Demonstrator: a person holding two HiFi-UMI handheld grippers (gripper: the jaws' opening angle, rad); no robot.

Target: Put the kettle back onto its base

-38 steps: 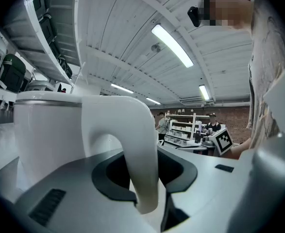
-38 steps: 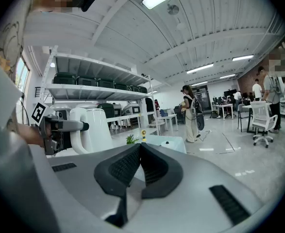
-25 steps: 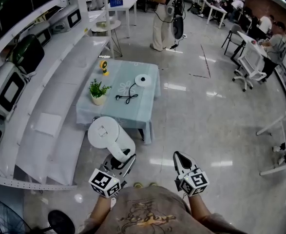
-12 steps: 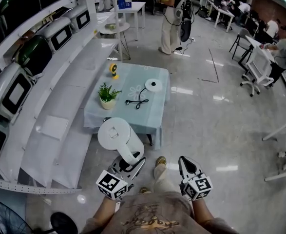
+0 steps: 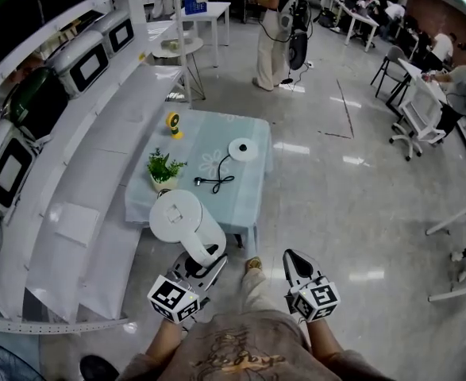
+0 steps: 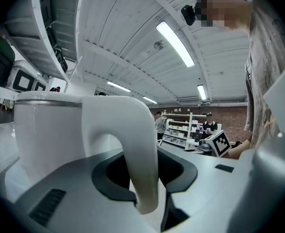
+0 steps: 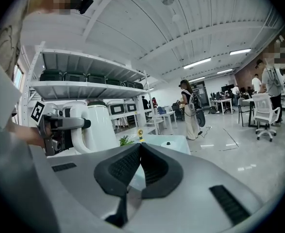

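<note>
While the left gripper pinches the white kettle by its handle, the kettle stands upright in the air, its long axis vertical and lid up, with the handle turned back toward the person and the body toward the table. From the head view it shows over the table's near left edge, well apart from the round white base, which lies flat on the far right part of the light-blue cloth. A black cord runs from the base toward a small potted plant on the table's left side. Which way the spout faces cannot be made out. The right gripper hangs beside the left one, its jaws pressed together on nothing. Each gripper's cube carries black-and-white square markers; the print on the person's shirt is too blurred to read.
</note>
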